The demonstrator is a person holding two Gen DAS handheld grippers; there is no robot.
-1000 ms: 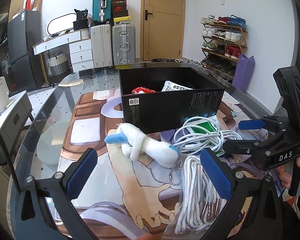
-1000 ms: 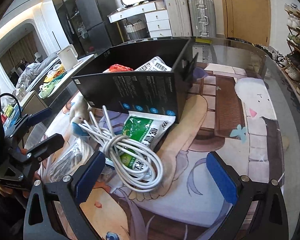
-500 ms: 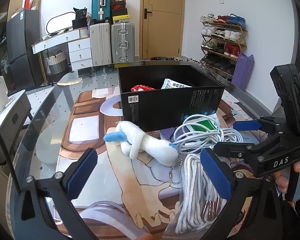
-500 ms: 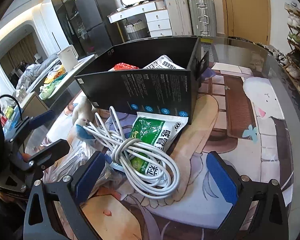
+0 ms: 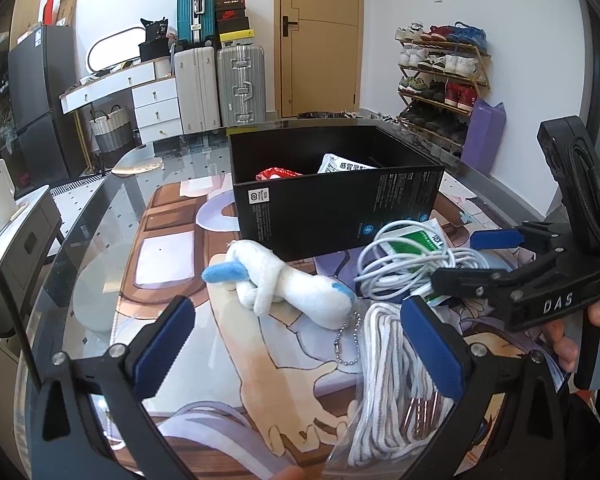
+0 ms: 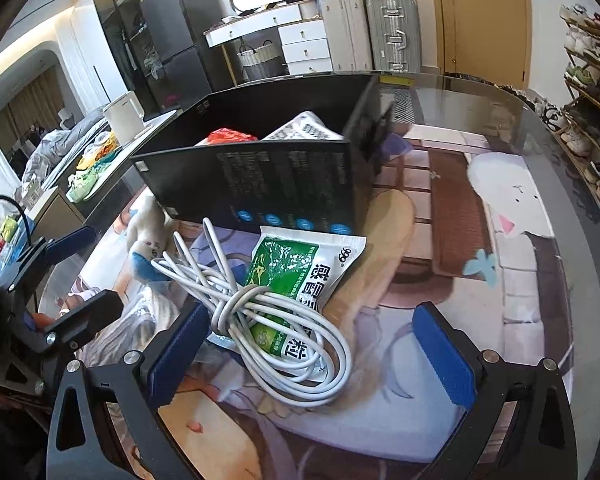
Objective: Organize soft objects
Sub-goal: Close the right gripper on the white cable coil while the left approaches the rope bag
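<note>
– Where's your white-and-blue plush toy (image 5: pixel 288 284)?
– Just before the open black cardboard box (image 5: pixel 332 204), beside the coiled white cable (image 6: pixel 260 316).
– Your grippers?
– Left gripper (image 5: pixel 296 344) and right gripper (image 6: pixel 312 348) both gape wide, holding nothing.

Glass table (image 5: pixel 100 216) with illustrated mat (image 6: pixel 480 216), far wall lined with suitcases (image 5: pixel 240 84), white drawers (image 5: pixel 156 108), wooden door (image 5: pixel 320 36), shoe rack (image 5: pixel 440 76) far right, fridge (image 5: pixel 36 96) left

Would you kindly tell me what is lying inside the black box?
Inside the black box, a red packet and a white printed packet poke above the near wall; anything beneath them is hidden.
</note>
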